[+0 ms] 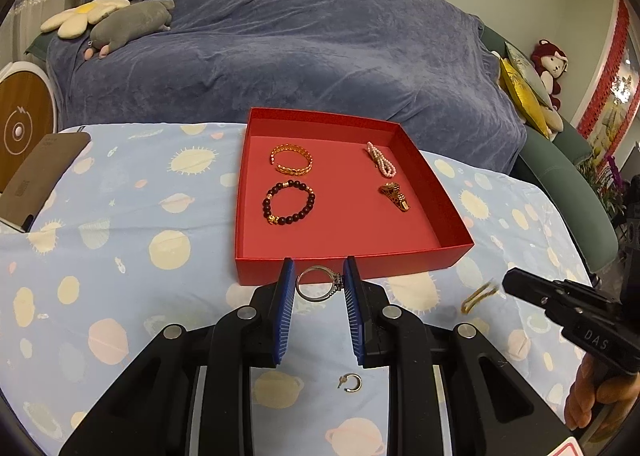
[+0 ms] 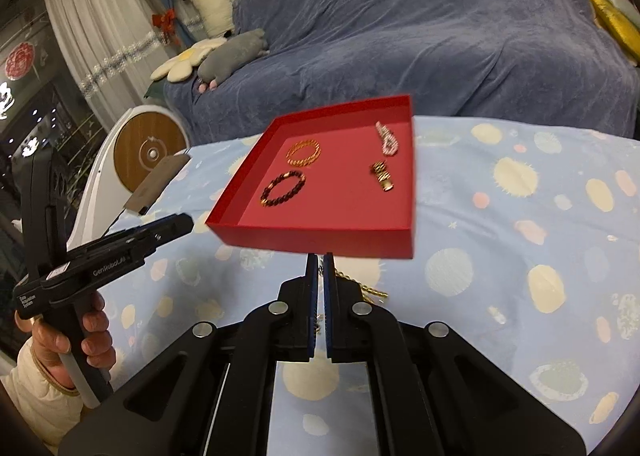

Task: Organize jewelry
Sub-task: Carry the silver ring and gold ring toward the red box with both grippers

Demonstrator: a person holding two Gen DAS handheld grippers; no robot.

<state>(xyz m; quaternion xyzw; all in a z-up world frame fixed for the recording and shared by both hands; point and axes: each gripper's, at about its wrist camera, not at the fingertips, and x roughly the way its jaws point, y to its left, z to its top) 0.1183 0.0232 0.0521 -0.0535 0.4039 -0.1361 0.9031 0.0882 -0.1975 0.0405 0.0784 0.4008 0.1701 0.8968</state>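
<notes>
A red tray (image 1: 352, 260) sits on the planet-print cloth; it also shows in the right wrist view (image 2: 320, 244). It holds a gold bangle (image 1: 291, 159), a dark bead bracelet (image 1: 289, 203), a pink pearl piece (image 1: 381, 159) and a gold clip (image 1: 395, 195). My left gripper (image 1: 319, 284) grips a silver ring (image 1: 319, 283) between its blue pads, just in front of the tray. My right gripper (image 2: 320, 268) is shut on a gold chain (image 2: 370, 288), which hangs blurred in the left wrist view (image 1: 478, 296). A small hoop earring (image 1: 351, 383) lies on the cloth.
A brown phone-like slab (image 1: 40, 175) lies at the table's left edge. A sofa under a blue-grey blanket (image 1: 300, 39) with plush toys stands behind the table. A round white and wood device (image 1: 20, 123) stands at the left.
</notes>
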